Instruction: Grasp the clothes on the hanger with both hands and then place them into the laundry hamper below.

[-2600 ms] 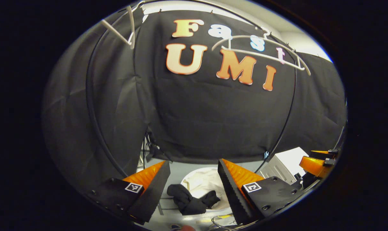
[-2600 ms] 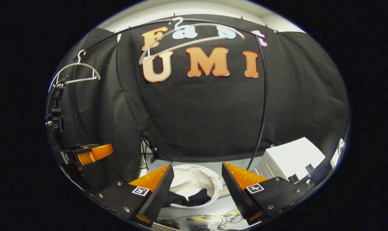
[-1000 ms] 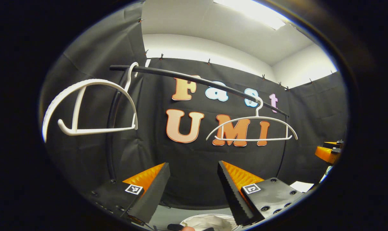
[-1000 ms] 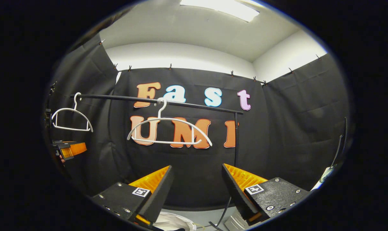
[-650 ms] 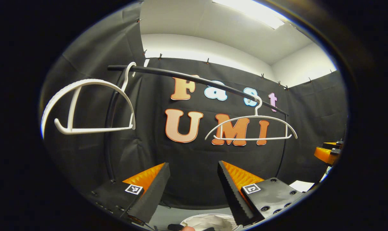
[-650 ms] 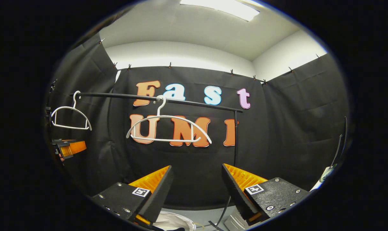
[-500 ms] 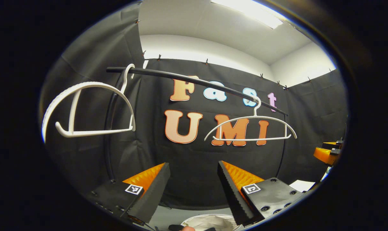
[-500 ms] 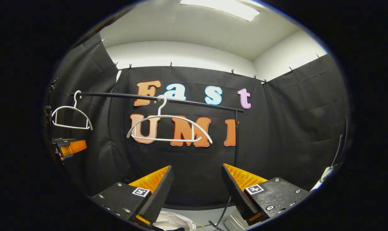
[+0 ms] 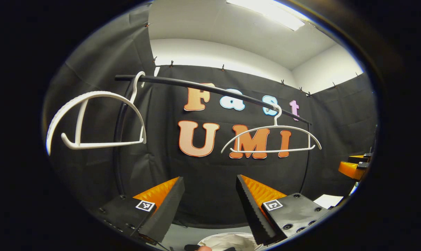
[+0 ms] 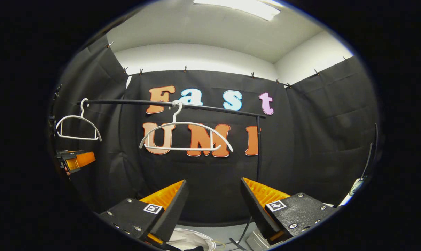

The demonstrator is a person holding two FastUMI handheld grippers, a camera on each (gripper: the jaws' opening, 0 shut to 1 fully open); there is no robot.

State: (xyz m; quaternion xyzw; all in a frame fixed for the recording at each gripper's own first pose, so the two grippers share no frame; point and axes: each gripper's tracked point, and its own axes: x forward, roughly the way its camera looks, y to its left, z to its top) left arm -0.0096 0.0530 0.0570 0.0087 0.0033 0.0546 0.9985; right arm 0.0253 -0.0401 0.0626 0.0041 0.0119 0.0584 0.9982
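Two white hangers, one (image 10: 78,128) at the left end and one (image 10: 186,136) near the middle, hung bare on the black rail (image 10: 213,108). Below, the white hamper (image 9: 227,240) showed its rim, with dark clothes (image 10: 193,248) barely visible inside.

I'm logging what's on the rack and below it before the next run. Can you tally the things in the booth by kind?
White hangers: 2 (near one, far one), both bare
Black rails: 1
Laundry hampers: 1, partly in view
Claws: 2 (left claw, right claw), both open and empty
Total: 6
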